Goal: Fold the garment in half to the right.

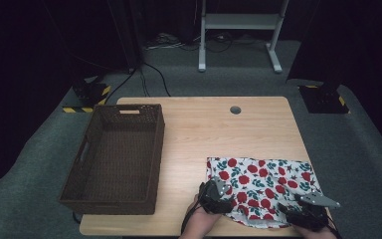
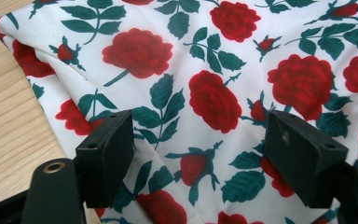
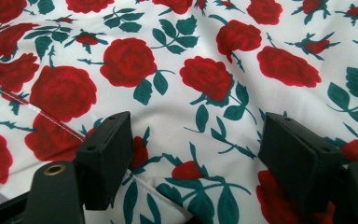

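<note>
Both grippers' jaws gape over rose cloth (image 1: 263, 181); wicker basket (image 1: 92, 189) sits empty.

The cloth (image 1: 264, 180) at the near right of the table is white, printed all over with red roses, small red buds and dark green leaves and stems, and the same print shows up close in both gripper views. The table (image 1: 199, 134) is pale wood with a fine light grain, and the woven basket (image 1: 113, 158) on its left side is dark brown. The grippers' jaws are matt black, and the floor (image 1: 363, 144) around the table is grey
</note>
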Available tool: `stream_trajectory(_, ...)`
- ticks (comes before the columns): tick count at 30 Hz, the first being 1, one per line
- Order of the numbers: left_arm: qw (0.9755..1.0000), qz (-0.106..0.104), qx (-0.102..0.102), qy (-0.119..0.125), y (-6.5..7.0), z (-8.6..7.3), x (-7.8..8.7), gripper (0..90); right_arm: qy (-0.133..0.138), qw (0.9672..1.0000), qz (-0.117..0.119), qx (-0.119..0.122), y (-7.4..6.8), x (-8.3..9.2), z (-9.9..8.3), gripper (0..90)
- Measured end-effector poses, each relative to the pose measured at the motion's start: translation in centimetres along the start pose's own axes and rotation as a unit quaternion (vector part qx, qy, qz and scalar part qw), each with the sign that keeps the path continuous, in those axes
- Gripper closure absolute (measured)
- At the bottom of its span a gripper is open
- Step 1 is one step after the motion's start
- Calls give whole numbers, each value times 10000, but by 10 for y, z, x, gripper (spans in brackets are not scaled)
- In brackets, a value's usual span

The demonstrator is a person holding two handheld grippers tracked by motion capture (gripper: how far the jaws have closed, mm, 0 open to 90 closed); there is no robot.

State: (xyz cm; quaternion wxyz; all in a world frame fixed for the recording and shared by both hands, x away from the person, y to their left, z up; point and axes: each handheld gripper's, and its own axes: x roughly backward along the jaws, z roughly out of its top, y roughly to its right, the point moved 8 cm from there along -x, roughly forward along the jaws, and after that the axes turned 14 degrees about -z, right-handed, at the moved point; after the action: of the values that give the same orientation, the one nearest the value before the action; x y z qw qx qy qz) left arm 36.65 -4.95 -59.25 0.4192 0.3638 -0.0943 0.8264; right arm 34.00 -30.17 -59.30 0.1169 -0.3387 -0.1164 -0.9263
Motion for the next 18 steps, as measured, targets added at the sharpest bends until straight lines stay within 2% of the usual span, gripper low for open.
stream_trajectory(4, 10000, -44, -47, 11, 6, 3, -4, 247, 26, 10000, -38, -8, 8, 2, -3, 258)
stream_trajectory(8, 10000, -50, -69, 27, 7, 3, -5, 246, 39, 9999, -77, -66, 10, 2, -4, 255)
stream_trajectory(12, 9999, -87, -77, 98, 8, 4, -1, 236, 69, 9998, -146, -149, 11, 4, -3, 211)
stream_trajectory(15, 9998, -66, -25, 202, 5, 4, 7, 233, 164, 9996, -156, -179, 10, 5, 1, 183)
stream_trajectory(18, 9996, 6, 63, 293, -4, 5, 15, 230, 235, 9994, -177, -185, 6, 5, 4, 175)
